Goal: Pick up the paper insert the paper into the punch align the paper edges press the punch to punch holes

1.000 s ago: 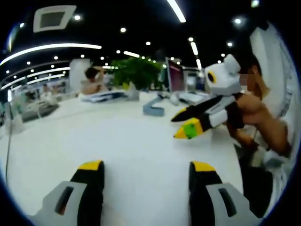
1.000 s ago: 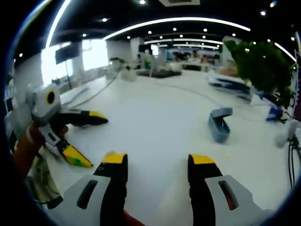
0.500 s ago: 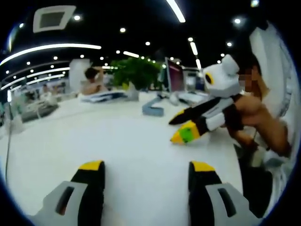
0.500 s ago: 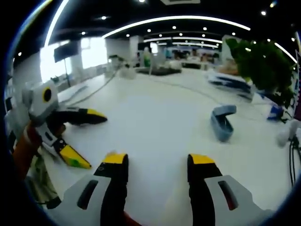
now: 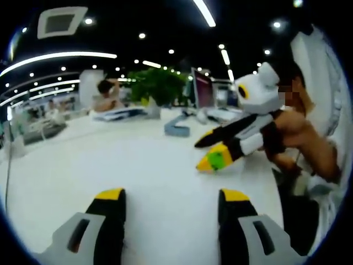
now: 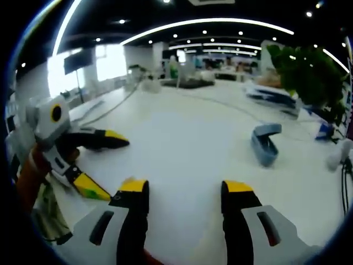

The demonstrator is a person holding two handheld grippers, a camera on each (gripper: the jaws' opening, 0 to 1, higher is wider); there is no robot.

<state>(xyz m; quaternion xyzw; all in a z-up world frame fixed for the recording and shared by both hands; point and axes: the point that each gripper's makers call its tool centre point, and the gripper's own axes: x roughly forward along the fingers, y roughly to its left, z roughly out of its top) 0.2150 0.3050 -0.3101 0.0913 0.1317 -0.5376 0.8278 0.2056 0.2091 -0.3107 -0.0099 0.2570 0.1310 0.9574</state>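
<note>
Both tools, left and right, hung spread and empty over the white desk, likely poised to begin. The punch sat well ahead; paper could not be made out.

Each gripper has 2 black jaws tipped yellow on grey-white housings; the person wears a white top.

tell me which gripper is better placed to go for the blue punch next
Right, probably. The right gripper is open and empty, and the blue punch sits just ahead to its right. From the left gripper, also open, the punch lies farther off.
</note>
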